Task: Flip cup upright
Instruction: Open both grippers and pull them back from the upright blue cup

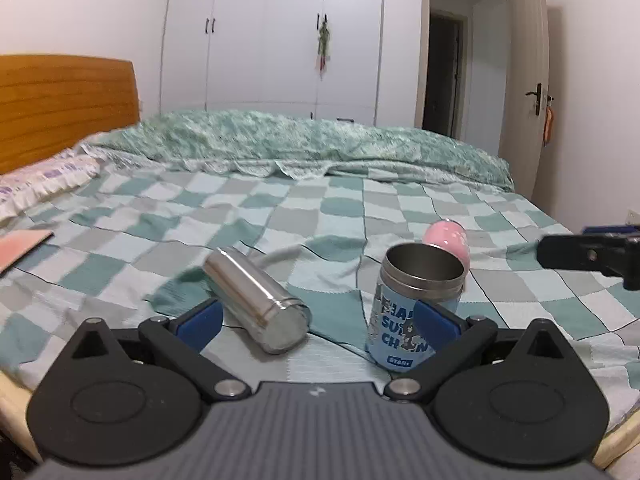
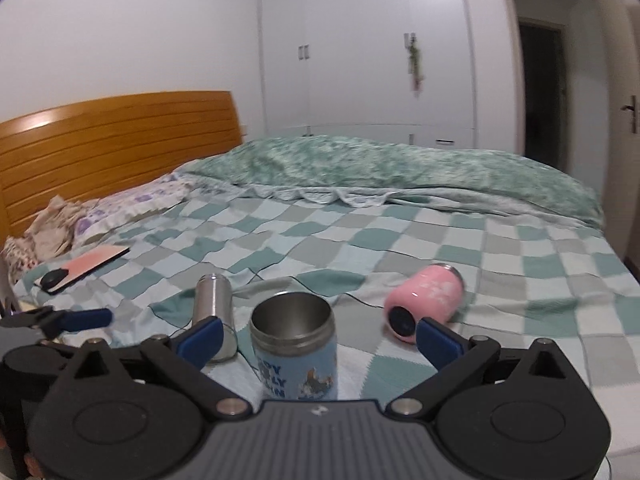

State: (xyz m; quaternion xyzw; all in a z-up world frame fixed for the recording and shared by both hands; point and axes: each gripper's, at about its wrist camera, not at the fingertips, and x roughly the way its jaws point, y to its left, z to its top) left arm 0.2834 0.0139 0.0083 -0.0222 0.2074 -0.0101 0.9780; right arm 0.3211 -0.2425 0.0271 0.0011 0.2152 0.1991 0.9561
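Three cups are on the checkered bedspread. A blue printed cup (image 1: 412, 312) (image 2: 296, 354) stands upright, mouth up. A silver steel cup (image 1: 256, 300) (image 2: 212, 312) lies on its side. A pink cup (image 1: 448, 240) (image 2: 426, 302) lies on its side behind the blue one. My left gripper (image 1: 318, 320) is open, the silver cup between its fingers and the blue cup by its right finger. My right gripper (image 2: 318, 338) is open around the blue cup without touching it. The right gripper's fingers also show at the left wrist view's right edge (image 1: 592, 258).
A pink phone or notebook (image 2: 86, 266) lies on the bed at left, by a floral pillow (image 2: 120, 208). A rumpled green duvet (image 2: 400, 172) runs along the bed's far side. Wooden headboard (image 2: 112, 144), white wardrobe (image 1: 272, 36) and open door (image 1: 528, 80) behind.
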